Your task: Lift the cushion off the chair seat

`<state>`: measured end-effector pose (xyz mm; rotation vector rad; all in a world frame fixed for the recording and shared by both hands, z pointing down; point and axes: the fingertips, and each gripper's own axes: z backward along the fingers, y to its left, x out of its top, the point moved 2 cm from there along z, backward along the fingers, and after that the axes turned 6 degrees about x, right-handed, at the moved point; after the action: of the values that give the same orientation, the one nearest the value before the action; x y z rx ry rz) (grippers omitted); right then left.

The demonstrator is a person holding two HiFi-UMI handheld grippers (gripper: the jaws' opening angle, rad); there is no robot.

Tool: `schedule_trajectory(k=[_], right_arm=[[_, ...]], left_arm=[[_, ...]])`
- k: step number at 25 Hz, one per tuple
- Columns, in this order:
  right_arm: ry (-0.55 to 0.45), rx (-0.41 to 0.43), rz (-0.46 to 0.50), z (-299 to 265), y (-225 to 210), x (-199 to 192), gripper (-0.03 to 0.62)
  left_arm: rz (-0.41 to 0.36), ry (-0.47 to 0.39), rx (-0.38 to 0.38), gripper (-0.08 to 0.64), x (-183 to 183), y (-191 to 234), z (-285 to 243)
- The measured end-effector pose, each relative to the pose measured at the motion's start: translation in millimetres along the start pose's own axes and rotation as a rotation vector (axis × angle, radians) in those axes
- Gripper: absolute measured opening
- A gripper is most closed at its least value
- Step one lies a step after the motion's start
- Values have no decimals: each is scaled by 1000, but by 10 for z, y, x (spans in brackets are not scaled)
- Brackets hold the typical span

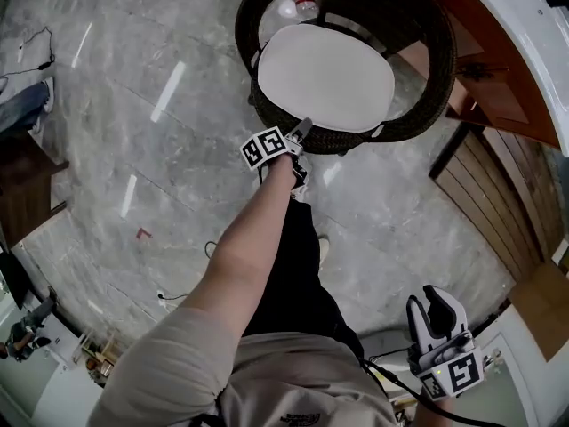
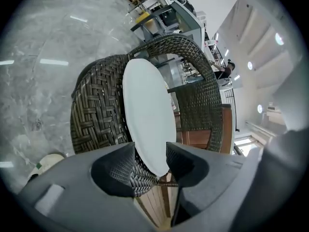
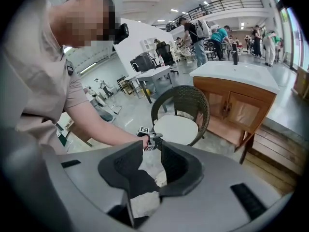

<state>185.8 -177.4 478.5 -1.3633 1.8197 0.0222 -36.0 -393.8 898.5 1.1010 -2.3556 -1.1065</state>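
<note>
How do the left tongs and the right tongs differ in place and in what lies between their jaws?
The left tongs reach the near edge of the white cushion on the wicker chair; the right tongs are held back beside the person's body. The left tongs have the cushion's edge between their jaws; the right tongs have nothing between theirs. Both stand open, gripping nothing.

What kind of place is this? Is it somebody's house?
Probably not a house: it looks like a big open hall or showroom. A wicker chair stands on a wide stone floor beside a washbasin cabinet, with work tables and people behind.
</note>
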Motion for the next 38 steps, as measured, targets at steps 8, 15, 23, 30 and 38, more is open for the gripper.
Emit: schedule_trajectory(k=[8, 15, 23, 30, 38], right_arm=[[-2, 0, -62, -124, -97, -61, 120], [20, -18, -100, -188, -137, -179, 114], [28, -31, -122, -215, -166, -259, 104], [-12, -28, -106, -192, -165, -228, 97], [-104, -31, -72, 96, 15, -247, 46]], left_arm=[[54, -24, 74, 199, 38, 170, -273], [122, -102, 120, 104, 178, 207, -389], [107, -78, 39, 75, 346, 123, -555], [59, -90, -24, 48, 314, -24, -337], [8, -110, -139, 41, 203, -535, 197]])
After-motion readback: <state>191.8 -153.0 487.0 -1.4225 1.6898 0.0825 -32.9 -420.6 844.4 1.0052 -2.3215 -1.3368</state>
